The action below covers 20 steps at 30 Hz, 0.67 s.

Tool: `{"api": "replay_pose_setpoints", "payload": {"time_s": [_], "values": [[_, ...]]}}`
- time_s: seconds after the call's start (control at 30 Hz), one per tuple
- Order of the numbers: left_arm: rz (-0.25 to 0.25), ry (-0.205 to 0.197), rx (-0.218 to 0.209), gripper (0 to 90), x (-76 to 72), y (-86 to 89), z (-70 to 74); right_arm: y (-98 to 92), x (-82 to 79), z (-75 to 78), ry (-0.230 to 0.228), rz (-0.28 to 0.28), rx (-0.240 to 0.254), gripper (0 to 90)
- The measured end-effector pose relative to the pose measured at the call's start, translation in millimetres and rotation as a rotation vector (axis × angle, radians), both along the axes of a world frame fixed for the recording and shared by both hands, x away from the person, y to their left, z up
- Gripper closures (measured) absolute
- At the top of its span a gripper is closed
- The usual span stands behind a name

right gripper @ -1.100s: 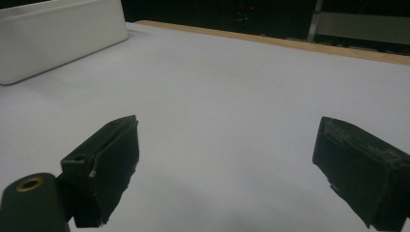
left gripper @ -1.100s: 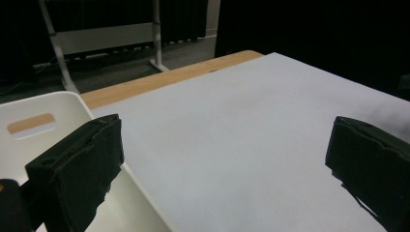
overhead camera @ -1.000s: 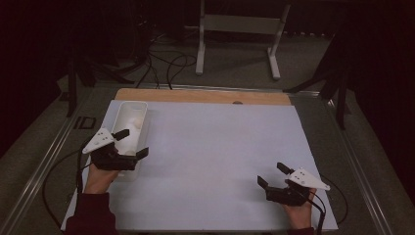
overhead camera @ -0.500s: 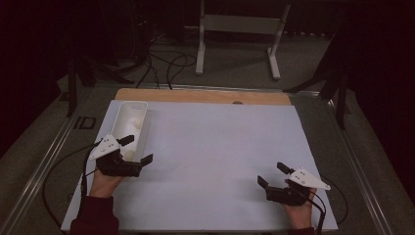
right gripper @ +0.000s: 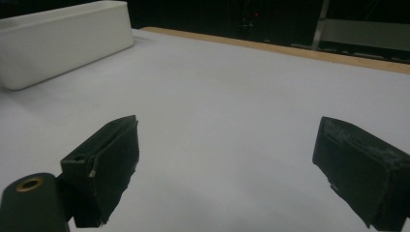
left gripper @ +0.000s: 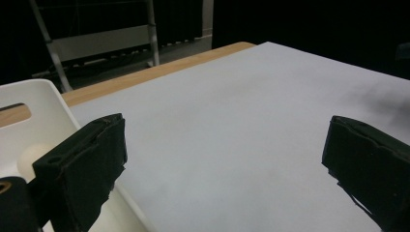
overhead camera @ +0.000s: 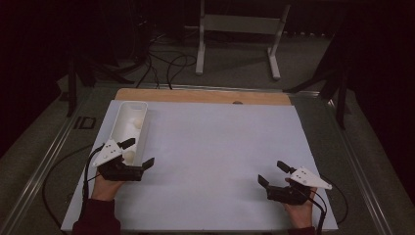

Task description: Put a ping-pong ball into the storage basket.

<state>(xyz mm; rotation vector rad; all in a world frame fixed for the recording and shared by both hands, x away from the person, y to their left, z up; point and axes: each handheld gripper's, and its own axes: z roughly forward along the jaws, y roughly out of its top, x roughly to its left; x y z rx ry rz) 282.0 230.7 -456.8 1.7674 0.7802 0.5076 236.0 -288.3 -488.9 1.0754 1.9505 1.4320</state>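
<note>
A long white plastic tray (overhead camera: 128, 128) sits on the left side of the big white sheet (overhead camera: 215, 147) that covers the wooden table (overhead camera: 195, 96), w/ its short end pointing at the person. Two small pale round things are inside it: one ball (overhead camera: 139, 121) near the far end, & another ball (overhead camera: 129, 155) at the near end. You can't tell what they're made of.

The left gripper (overhead camera: 138, 152) is held in the person's left hand (overhead camera: 104, 185), right at the near end of the tray. Its jaws are spread wide apart w/ nothing between them. One jaw is over the tray's near end, the other is over the bare sheet just beside it. In the left gripper view, the near ball (left gripper: 30, 157) peeks out behind the jaw on the left, and the tray wall (left gripper: 43, 104) w/ a slot handle is next to it.

The right gripper (overhead camera: 272, 172) is far off at the right front of the sheet, held by the right hand (overhead camera: 301, 211). Its jaws are wide apart too, w/ nothing in them, low over the sheet. In the right gripper view the tray (right gripper: 63, 38) is far away at the top left
</note>
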Motion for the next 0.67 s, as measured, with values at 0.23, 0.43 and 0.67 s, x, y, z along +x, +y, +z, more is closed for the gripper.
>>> {"api": "replay_pose_setpoints", "payload": {"time_s": [0.23, 0.43, 0.67], "values": [[-0.006, 0.012, 0.001, 2.5, -1.1, -2.1, -5.4, -1.2, 1.0, 1.6, -0.010, -0.003, 0.004, 9.0], [-0.004, 0.017, 0.007, 2.5, -1.6, -4.3, -9.8, -0.9, 0.4, 3.0, -0.019, 0.004, 0.007, 9.0], [-0.005, 0.025, 0.010, 2.3, -0.2, -4.0, -12.7, -0.1, -0.1, 3.3, -0.024, 0.009, 0.010, 9.0]]}}
